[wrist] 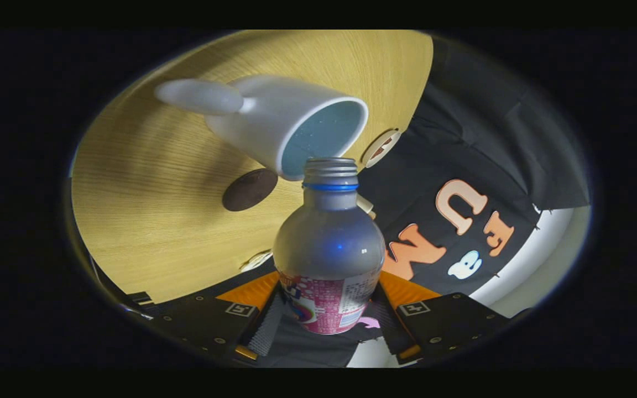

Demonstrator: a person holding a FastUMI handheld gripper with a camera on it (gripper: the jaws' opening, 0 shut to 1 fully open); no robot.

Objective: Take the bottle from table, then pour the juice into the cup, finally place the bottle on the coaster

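My gripper (325,326) is shut on a clear plastic bottle (328,243) with a pink label and a blue neck ring, uncapped. The whole view is rolled over, so the bottle is tipped. Its open mouth sits right at the rim of a white cup (291,124) with a handle and a pale blue inside. The cup stands on the wooden table (147,221). A round dark brown coaster (249,189) lies on the table beside the cup, beyond the fingers. Whether liquid is flowing I cannot tell.
The table's edge runs just past the bottle, with the black cloth wall (462,166) beyond it. Small pale tags (380,147) sit at that edge near the cup.
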